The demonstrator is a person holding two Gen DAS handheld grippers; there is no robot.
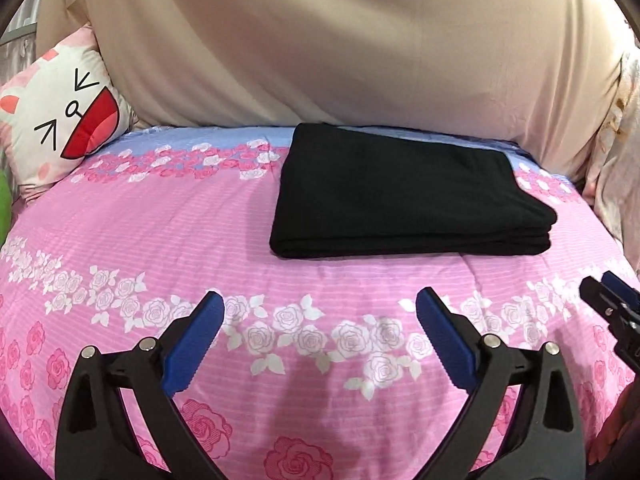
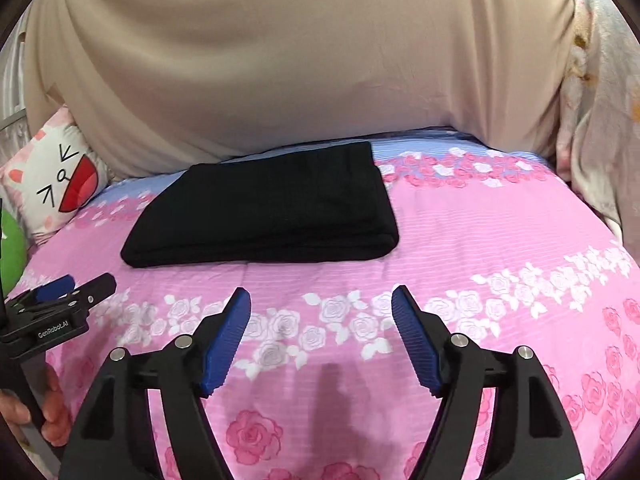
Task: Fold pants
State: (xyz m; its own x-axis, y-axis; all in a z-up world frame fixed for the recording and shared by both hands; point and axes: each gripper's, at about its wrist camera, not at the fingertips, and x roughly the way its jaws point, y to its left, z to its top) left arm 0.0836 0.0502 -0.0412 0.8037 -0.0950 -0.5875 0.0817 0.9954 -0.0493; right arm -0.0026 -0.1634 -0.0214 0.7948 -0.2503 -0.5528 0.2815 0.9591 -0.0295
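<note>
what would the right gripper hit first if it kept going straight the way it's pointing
Probably the pink rose-print bedspread, just short of the folded black pants. The open right gripper points slightly downward, though depth is uncertain here.

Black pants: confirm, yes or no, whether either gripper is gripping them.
No: the folded black pants lie alone on the pink floral bedspread, while the left gripper and right gripper stand open and empty nearer the camera.

The left gripper [image 1: 320, 340] has its jaws spread wide, and nothing is between its blue pads [image 1: 196, 344]. The right gripper [image 2: 320, 332] is also parted, a little less wide, and empty. Both point forward and slightly down, side by side. A hand [image 2: 52, 412] holds the left gripper's handle.
</note>
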